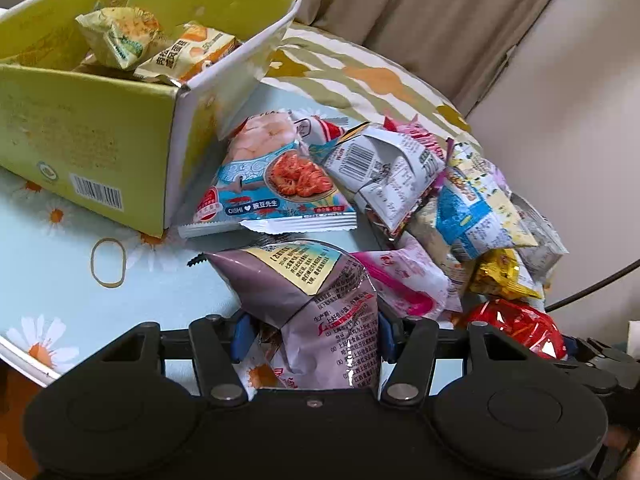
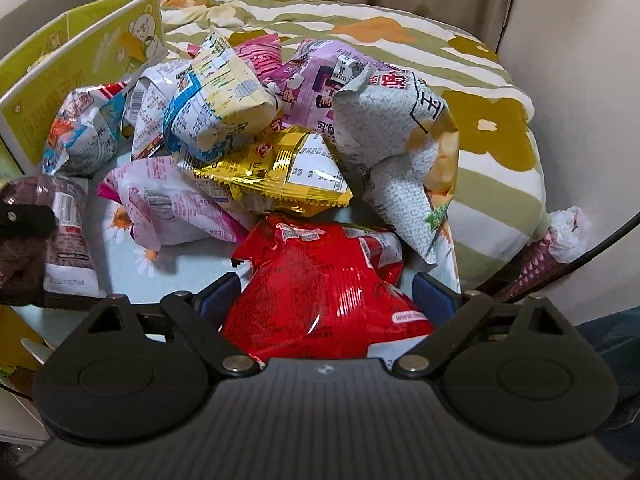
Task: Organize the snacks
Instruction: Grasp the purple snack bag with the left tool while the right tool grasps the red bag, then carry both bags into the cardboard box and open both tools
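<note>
Glossy foil pkts (image 2: 280,168), matt cardboard box (image 1: 100,128)

Table (image 1: 60,280) w/ pale blue daisy-print cover, lower left of frame. Lying directly on it: green box (image 1: 88,152), upper left; rubber band (image 1: 108,262), just below box; snack packets (image 1: 280,176) heaped centre to right, some touching box.

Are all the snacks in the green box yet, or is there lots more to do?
Just started. Two packets lie in the green box. The left gripper pinches a purple packet, and the right gripper has a red packet between its fingers. A whole pile of snacks waits on the table.
</note>
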`<action>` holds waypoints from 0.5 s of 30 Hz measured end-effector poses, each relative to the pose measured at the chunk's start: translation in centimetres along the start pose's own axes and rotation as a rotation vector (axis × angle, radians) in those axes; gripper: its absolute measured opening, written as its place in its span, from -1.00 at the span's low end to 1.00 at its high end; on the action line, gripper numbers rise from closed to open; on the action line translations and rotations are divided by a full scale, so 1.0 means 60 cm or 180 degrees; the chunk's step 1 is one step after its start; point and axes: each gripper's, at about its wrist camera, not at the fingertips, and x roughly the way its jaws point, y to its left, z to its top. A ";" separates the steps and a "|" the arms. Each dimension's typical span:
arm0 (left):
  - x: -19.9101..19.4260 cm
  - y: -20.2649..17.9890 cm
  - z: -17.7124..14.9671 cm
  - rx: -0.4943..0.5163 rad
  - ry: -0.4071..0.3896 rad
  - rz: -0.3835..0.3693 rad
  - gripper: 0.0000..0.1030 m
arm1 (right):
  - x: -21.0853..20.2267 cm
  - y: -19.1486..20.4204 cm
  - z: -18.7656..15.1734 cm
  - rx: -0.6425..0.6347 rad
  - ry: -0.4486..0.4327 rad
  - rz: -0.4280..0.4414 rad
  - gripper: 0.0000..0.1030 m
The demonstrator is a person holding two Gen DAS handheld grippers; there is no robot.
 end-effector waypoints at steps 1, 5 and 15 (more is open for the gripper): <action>-0.004 -0.001 0.000 0.0008 -0.0006 -0.0004 0.21 | 0.000 0.002 -0.001 -0.0028 -0.0001 -0.0017 1.00; -0.020 -0.004 -0.003 0.0049 -0.0028 -0.0026 0.21 | -0.007 0.007 -0.009 -0.0099 0.0018 -0.0045 0.64; -0.079 -0.020 -0.012 0.0112 -0.0150 -0.0113 0.21 | -0.058 0.014 -0.030 0.0070 -0.0006 0.0010 0.49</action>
